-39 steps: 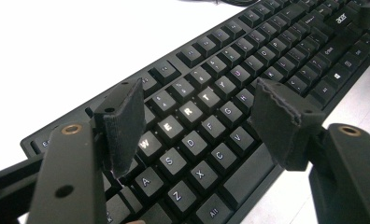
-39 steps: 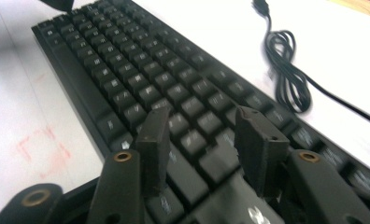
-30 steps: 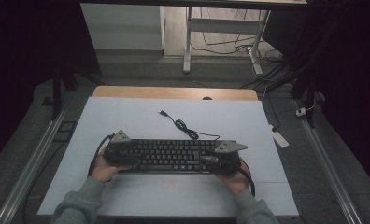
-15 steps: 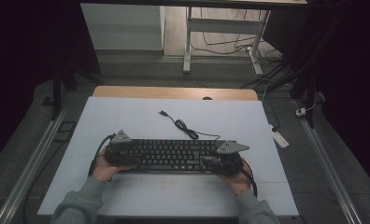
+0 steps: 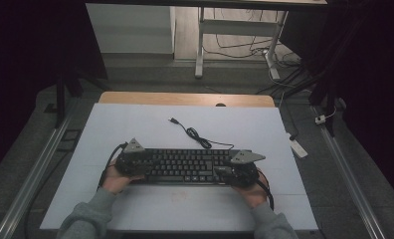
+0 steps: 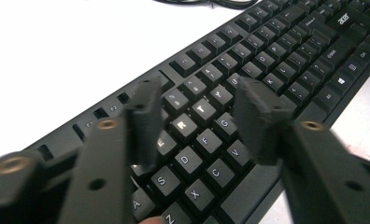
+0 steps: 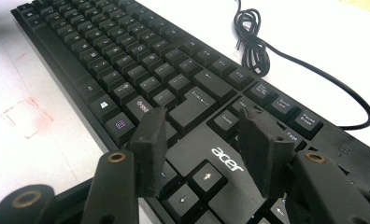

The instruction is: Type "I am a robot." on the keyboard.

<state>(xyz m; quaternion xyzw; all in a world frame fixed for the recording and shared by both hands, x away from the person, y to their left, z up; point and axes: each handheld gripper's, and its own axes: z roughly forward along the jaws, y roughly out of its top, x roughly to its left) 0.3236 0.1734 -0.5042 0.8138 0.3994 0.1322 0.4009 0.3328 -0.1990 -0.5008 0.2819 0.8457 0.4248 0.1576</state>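
Observation:
A black Acer keyboard [image 5: 185,166] lies across the near middle of the white table [image 5: 135,124]. Its black cable [image 5: 195,133] runs up and left to a loose USB plug. My left gripper [image 5: 141,165] hovers over the keyboard's left end, jaws open above the letter keys [image 6: 197,126]. My right gripper [image 5: 224,172] hangs over the right end, jaws open above the arrow keys and the logo [image 7: 226,159]. In the right gripper view the coiled cable [image 7: 251,42] lies beyond the keyboard [image 7: 127,60]. Nothing is held between either pair of jaws.
A faint red square mark [image 7: 26,116] sits on the table in front of the keyboard. A wooden strip [image 5: 185,98] edges the table's far side. A white power strip [image 5: 298,147] lies on the floor at the right, by metal rails.
Almost nothing differs: both grippers stay over the keyboard's two ends, and the right one has drifted slightly.

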